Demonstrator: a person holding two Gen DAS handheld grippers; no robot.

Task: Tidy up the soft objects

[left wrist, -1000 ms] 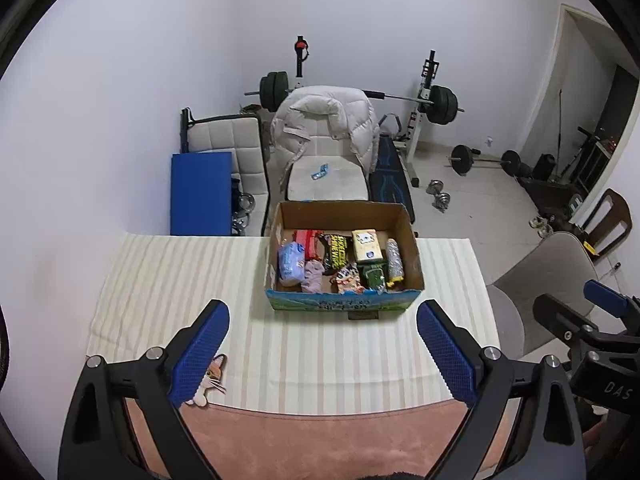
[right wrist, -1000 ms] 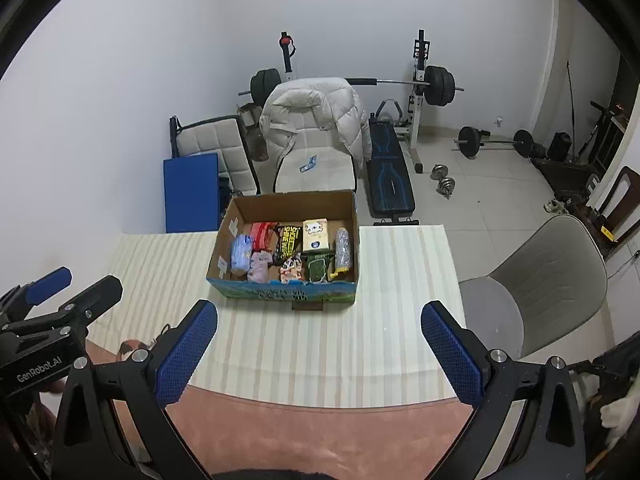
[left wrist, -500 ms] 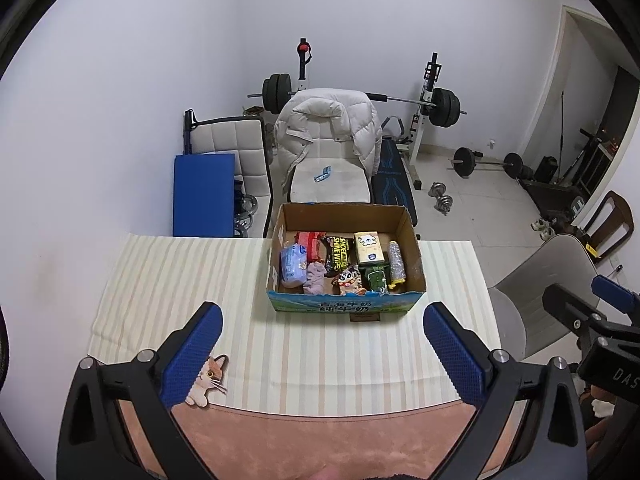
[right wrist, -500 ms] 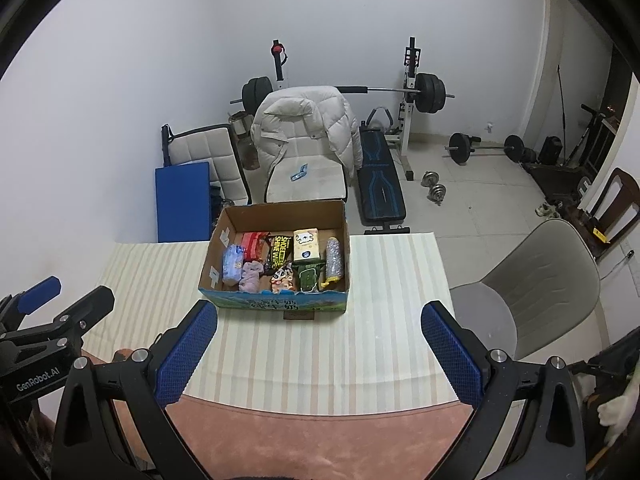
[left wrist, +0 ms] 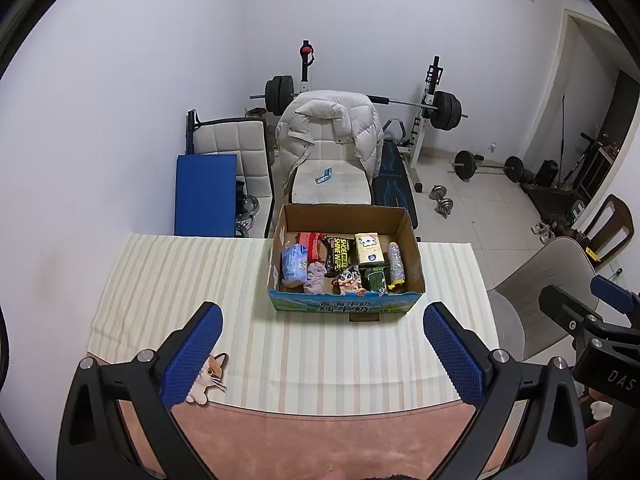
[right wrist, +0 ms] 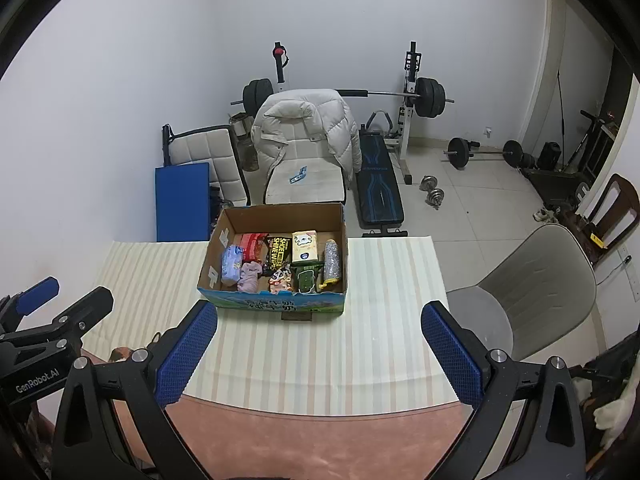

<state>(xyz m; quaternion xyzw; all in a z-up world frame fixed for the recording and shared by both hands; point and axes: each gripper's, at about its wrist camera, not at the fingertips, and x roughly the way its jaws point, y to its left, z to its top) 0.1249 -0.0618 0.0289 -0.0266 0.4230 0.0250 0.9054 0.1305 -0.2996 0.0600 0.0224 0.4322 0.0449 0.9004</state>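
Note:
A cardboard box stands on the striped tablecloth and holds several soft packs, among them a blue tissue pack, a pink cloth and a yellow pack. A small cat plush lies on the cloth by the left gripper's left finger. My left gripper is open and empty, high above the table's near edge. My right gripper is open and empty, also short of the box.
A grey chair stands right of the table. A chair with a white jacket, a blue mat and a weight bench stand behind the table. The pink table edge is nearest.
Both grippers rose and drew back a little, so the box looks smaller and farther. Both stayed open and empty.

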